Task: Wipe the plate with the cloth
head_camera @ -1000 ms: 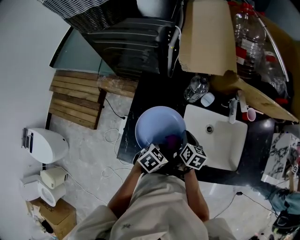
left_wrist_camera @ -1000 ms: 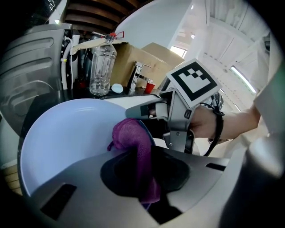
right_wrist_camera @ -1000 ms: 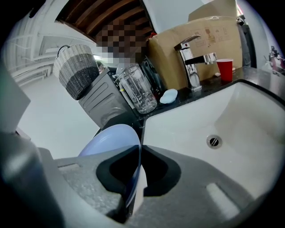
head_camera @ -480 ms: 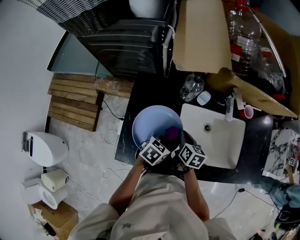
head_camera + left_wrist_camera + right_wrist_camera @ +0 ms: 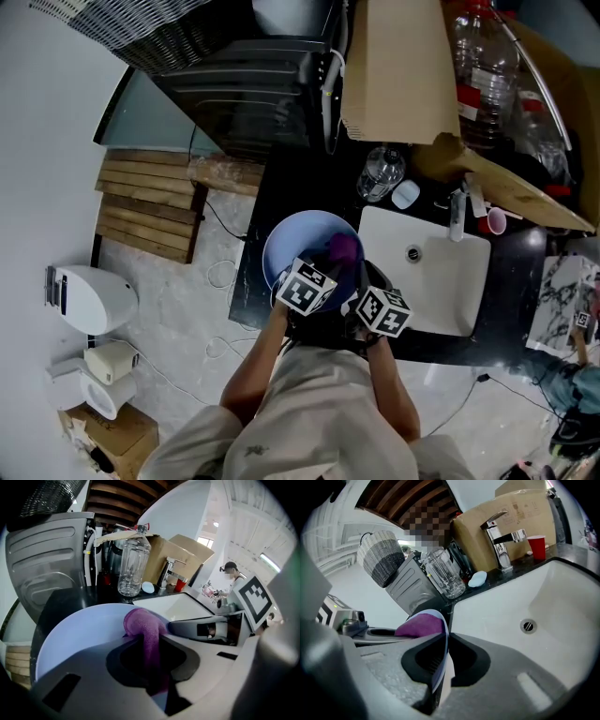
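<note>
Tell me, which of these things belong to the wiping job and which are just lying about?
In the job: plate, gripped at its rim by the right gripper; purple cloth, gripped by the left gripper.

Lying about: clear bottle, red cup, cardboard box, tap, sink.

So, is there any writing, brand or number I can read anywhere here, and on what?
Nothing here can be read.
Cardboard box: faint print, too blurred.
Red bottle label: too small.
Marker cubes: black-and-white square patterns, no words.
</note>
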The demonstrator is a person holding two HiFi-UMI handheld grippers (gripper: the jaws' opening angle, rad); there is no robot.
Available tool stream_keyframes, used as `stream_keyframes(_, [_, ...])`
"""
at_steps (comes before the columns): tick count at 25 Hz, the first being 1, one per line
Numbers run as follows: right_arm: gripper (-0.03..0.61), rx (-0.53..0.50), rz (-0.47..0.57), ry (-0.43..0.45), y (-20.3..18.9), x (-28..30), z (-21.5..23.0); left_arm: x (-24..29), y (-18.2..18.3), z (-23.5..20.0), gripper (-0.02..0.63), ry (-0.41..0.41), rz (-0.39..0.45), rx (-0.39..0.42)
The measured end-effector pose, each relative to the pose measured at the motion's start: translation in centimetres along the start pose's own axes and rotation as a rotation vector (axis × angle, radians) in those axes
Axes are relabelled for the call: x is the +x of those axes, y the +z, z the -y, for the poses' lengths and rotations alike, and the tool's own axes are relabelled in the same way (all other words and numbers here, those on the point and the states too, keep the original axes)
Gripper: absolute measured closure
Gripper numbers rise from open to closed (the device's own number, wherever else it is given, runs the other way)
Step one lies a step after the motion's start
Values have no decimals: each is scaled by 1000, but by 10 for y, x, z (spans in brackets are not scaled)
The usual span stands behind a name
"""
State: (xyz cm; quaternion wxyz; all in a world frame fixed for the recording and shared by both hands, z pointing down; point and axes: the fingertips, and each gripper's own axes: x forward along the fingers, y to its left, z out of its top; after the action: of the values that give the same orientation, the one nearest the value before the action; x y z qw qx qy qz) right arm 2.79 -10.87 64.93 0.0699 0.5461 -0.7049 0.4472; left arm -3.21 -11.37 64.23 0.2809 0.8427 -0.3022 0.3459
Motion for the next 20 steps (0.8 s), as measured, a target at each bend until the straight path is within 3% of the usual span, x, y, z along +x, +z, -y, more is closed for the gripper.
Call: stream_keyframes(20, [558,0,9,-22,0,0,2,-22,1,-63,554,193,14,-79])
